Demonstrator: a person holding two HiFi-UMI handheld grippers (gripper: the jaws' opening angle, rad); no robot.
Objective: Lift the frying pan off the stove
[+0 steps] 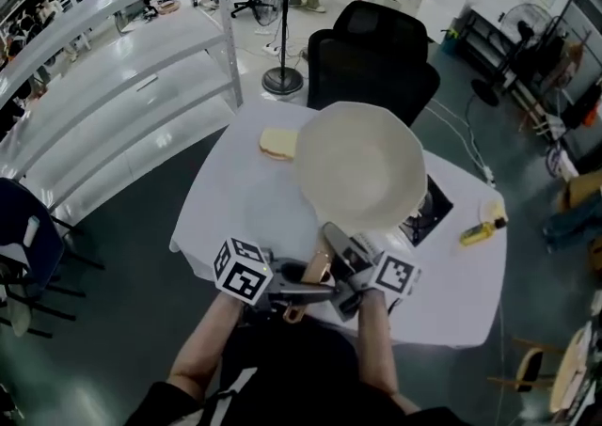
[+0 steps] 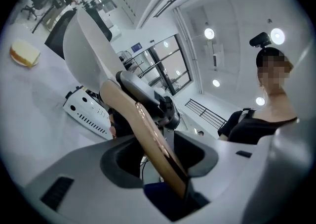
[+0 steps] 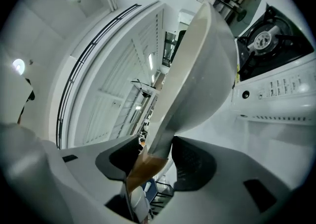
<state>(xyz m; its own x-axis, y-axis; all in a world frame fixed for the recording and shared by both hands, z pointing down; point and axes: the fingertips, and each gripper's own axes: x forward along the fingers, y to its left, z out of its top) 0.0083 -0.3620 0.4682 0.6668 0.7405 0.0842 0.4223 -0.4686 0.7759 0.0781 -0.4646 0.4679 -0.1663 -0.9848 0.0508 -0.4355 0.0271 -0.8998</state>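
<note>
The cream frying pan (image 1: 360,164) hangs tilted in the air above the table, covering most of the stove (image 1: 430,213). Its wooden handle (image 1: 317,272) points toward me. My left gripper (image 1: 303,291) is shut on the handle's near end, which runs between the jaws in the left gripper view (image 2: 153,141). My right gripper (image 1: 340,250) is shut on the handle closer to the pan. In the right gripper view the pan (image 3: 197,69) rises from between the jaws, with the white stove (image 3: 271,74) and its burner to the right.
A slice of bread (image 1: 277,143) lies on the white table (image 1: 235,208) left of the pan. A yellow bottle (image 1: 480,230) lies at the table's right edge. A black office chair (image 1: 372,57) stands behind the table, and white shelving (image 1: 122,67) to the left.
</note>
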